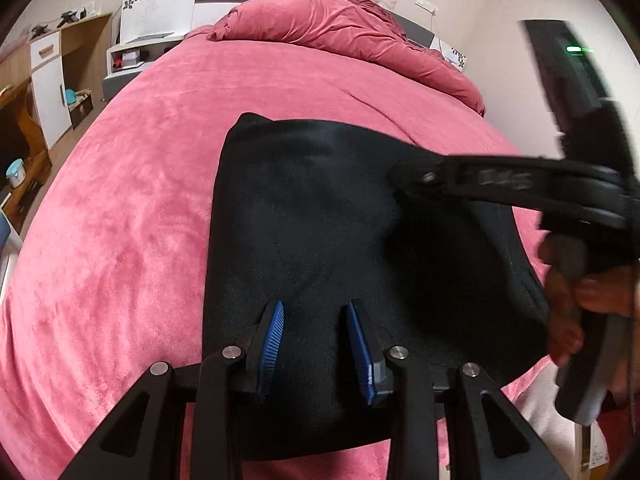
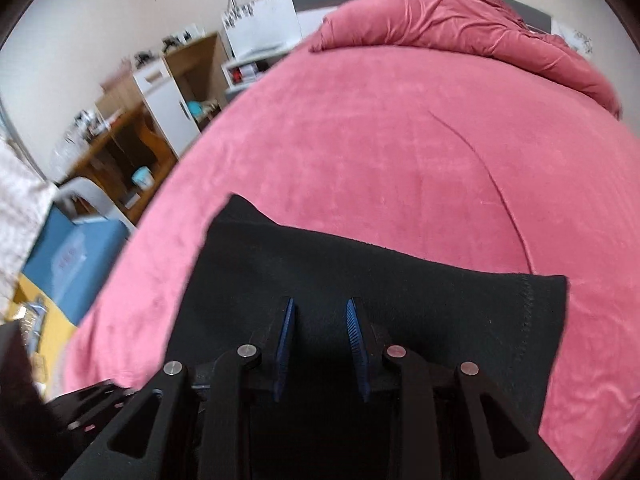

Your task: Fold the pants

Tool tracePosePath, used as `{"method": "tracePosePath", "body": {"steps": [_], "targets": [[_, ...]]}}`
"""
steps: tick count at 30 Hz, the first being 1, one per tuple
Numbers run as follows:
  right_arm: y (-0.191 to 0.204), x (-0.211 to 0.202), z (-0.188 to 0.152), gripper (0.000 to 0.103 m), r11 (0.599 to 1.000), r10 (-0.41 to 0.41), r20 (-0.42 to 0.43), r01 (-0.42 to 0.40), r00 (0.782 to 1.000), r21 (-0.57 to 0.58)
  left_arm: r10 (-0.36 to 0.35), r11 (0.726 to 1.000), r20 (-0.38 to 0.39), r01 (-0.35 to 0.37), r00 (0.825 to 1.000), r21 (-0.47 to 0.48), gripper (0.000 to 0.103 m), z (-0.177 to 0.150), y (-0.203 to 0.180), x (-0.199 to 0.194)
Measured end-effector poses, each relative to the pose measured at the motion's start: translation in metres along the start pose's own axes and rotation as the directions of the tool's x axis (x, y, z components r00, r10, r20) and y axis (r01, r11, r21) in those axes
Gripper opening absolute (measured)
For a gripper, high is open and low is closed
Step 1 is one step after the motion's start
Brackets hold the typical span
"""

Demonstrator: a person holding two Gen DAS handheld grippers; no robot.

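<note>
left gripper (image 1: pixel 315 322): jaws apart, nothing between the blue pads (image 1: pixel 274 336), poised over black cloth
right gripper (image 2: pixel 320 322): jaws apart, not gripping, also over the cloth; seen blurred to the left gripper's right
pants (image 1: pixel 320 220): black, folded, lying flat right under and ahead of both grippers
bed cover (image 2: pixel 380 140): pink, under the pants, stretching ahead
duvet (image 1: pixel 340 28): bunched far ahead

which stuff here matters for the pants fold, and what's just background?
Job:
black pants, folded flat on the bed
left gripper, open above them
right gripper, open above them
pink blanket, the work surface

Background:
rumpled red duvet at the headboard
wooden desk
white cabinet
blue box beside the bed
</note>
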State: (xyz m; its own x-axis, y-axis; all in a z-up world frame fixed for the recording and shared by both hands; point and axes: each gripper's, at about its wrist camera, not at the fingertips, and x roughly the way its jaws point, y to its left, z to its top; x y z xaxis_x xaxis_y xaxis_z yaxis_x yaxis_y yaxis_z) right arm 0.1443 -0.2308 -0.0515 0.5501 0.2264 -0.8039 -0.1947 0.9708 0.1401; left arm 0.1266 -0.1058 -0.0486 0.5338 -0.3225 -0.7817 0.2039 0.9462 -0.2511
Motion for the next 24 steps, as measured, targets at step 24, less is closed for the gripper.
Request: {"method": "tracePosePath", "body": {"steps": [24], "targets": [[-0.059, -0.034, -0.046, 0.018, 0.995, -0.047, 0.056, 0.042, 0.997, 0.089, -0.006, 0.994, 0.049, 0.011, 0.999, -0.113, 0.057, 0.003, 0.036, -0.031]]}}
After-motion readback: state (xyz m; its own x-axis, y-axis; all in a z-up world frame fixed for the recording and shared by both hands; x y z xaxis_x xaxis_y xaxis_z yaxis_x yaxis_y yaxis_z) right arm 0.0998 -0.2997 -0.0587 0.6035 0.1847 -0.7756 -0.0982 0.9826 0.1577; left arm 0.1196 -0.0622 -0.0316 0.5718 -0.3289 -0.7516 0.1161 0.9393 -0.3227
